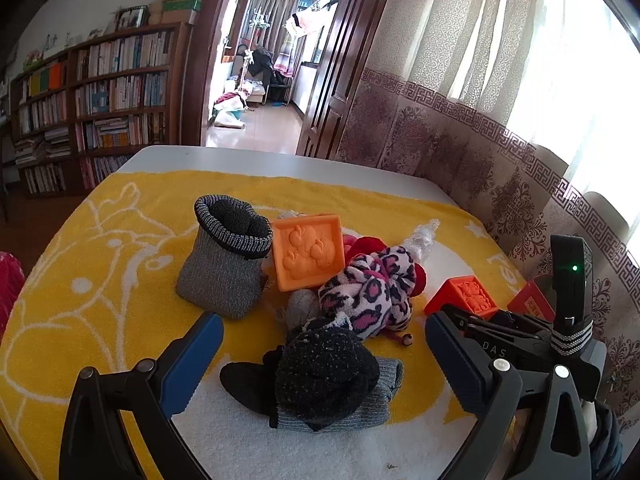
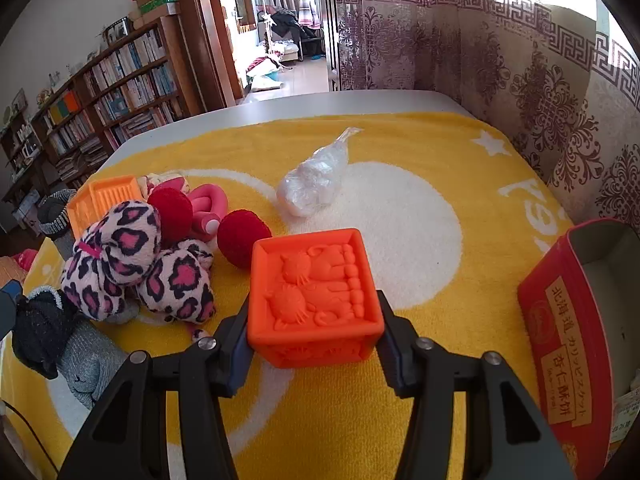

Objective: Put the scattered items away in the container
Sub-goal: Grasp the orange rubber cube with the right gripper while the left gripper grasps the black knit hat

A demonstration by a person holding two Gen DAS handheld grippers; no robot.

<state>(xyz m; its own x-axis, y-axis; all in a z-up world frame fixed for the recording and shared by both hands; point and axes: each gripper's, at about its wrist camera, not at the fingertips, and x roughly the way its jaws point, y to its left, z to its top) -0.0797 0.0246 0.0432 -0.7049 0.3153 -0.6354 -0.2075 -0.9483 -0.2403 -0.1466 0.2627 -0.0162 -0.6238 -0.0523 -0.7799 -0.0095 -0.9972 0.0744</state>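
Observation:
My right gripper [image 2: 314, 320] is shut on an orange embossed cube [image 2: 316, 296], its pads pressing both sides just above the yellow towel [image 2: 420, 152]. An open red tin [image 2: 560, 340] stands right of it. My left gripper [image 1: 322, 322] is open above a black fuzzy sock [image 1: 324, 372] that lies on a grey one, touching neither. In the left wrist view the same cube [image 1: 466, 294] and the tin [image 1: 528, 300] sit at the right. A leopard-print plush [image 1: 372, 292] lies just beyond the left fingertips.
A grey knitted pouch [image 1: 224, 264] and a pale orange square block [image 1: 308, 252] stand at the back. Two red balls [image 2: 244, 238], a pink looped toy [image 2: 208, 204] and a plastic-wrapped bundle [image 2: 316, 184] lie on the towel. Curtains [image 2: 520, 60] border the table's right side.

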